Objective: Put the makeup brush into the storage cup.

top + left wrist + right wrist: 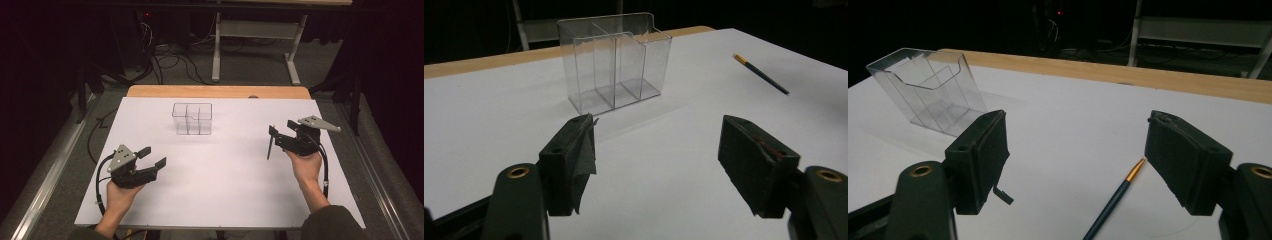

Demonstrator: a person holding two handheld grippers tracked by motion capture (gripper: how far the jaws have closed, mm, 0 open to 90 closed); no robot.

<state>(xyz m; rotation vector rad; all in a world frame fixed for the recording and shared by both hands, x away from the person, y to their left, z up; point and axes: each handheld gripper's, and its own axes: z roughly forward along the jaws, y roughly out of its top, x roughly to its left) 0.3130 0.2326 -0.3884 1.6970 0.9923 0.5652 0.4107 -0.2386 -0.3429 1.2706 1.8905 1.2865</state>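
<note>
A clear plastic organizer (192, 119) with several compartments stands upright at the back middle of the white table (225, 190). It has nothing inside. A dark pencil (270, 147) with a gold band lies on the table at the right. My right gripper (282, 128) hovers open just above it, and in the right gripper view the pencil (1113, 200) lies low between the jaws (1078, 125), touching neither. The organizer (930, 90) is off to its left. My left gripper (152, 157) is open and holds nothing at the front left. It faces the organizer (616, 62), with the pencil (761, 74) far right of its jaws (659, 130).
A wooden strip (220, 91) runs along the table's far edge. Beyond it stands another table's grey frame (216, 50) with cables on the floor (170, 62). Metal rails flank the table on both sides.
</note>
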